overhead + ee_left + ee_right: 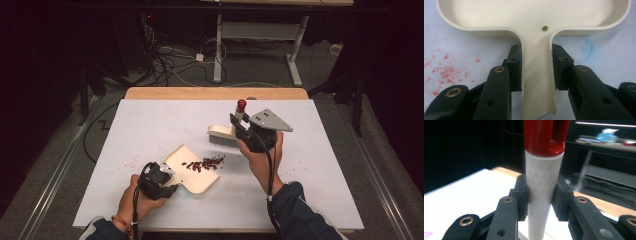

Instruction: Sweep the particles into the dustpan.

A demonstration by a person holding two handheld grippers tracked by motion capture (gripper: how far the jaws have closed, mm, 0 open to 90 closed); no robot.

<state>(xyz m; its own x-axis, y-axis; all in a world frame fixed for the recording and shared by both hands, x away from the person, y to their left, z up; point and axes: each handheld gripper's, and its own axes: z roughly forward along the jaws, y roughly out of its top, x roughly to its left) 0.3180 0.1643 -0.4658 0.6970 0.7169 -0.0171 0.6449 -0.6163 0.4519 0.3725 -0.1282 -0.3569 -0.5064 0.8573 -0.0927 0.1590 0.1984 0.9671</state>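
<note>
Your left claw [536, 75] is pinching the handle of the cream dustpan [192, 172], which is lying flat on the white bench [150, 120] with dark red beans [206, 163] gathered at its lip. Your right claw [540, 195] is gripping the white handle of the brush [226, 134], whose bristles are hovering just beyond the beans.

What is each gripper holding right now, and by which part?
The left gripper clamps the cream dustpan by its handle. The right gripper clamps the brush by its white handle, below the red end.
</note>
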